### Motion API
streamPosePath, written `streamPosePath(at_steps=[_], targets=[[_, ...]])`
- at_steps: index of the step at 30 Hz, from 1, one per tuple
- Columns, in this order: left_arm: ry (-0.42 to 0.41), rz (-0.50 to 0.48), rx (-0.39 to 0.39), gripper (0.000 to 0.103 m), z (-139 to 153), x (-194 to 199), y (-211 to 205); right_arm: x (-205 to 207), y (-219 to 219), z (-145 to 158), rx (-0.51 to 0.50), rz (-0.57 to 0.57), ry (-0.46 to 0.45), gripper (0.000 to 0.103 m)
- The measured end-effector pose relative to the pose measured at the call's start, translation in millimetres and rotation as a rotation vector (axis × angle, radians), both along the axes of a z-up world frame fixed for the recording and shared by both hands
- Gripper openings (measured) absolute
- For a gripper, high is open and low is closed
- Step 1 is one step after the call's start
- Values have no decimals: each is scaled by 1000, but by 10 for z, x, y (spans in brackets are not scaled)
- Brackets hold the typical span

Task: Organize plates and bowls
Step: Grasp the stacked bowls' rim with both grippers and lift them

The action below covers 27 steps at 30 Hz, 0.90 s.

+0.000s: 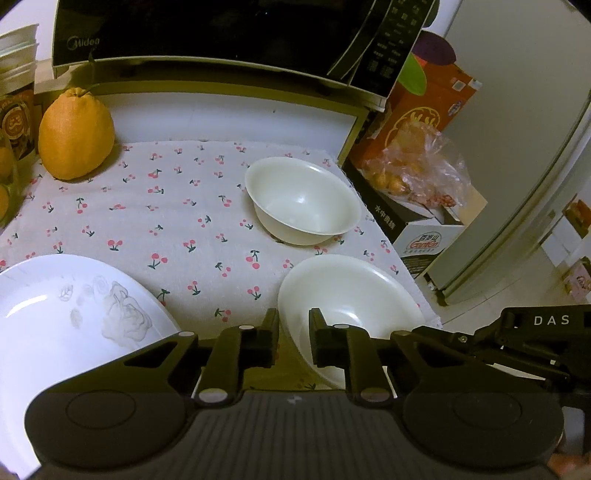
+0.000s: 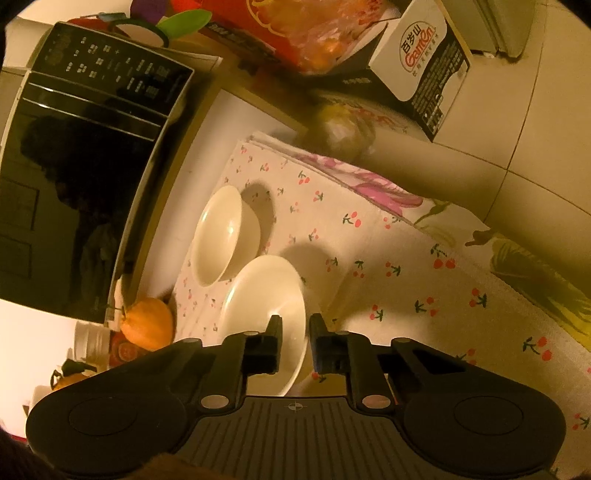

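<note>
Left wrist view: left tongs (image 1: 294,332) are pinched shut on the left rim of the near bowl (image 1: 351,291), low in the frame. Right tongs (image 2: 294,332) are clamped on its opposite rim. My guess is the two-sided grip keeps it level for nesting into the far bowl (image 1: 303,199) just behind. Count on the surface (image 1: 166,221): two bowls, one plate (image 1: 55,314) lower left, one citrus (image 1: 75,136).

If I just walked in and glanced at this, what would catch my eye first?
Probably the big orange citrus fruit at the back left of the cherry-print cloth, under the black microwave. Next, two white bowls at the right, the nearer one's rim pinched by both grippers.
</note>
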<state>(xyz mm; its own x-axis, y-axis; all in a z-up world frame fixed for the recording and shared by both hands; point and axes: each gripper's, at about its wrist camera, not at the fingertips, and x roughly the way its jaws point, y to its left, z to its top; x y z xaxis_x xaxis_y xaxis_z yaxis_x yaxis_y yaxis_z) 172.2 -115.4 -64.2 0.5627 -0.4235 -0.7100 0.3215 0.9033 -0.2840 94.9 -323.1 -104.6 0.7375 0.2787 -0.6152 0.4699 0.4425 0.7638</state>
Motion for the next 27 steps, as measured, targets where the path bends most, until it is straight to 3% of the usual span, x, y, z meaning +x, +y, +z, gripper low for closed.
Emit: streamPosePath(at_steps=[27], targets=[[-66,-49,-6,15,346,-389,104,-263,3,440,-53,54,-92,14]])
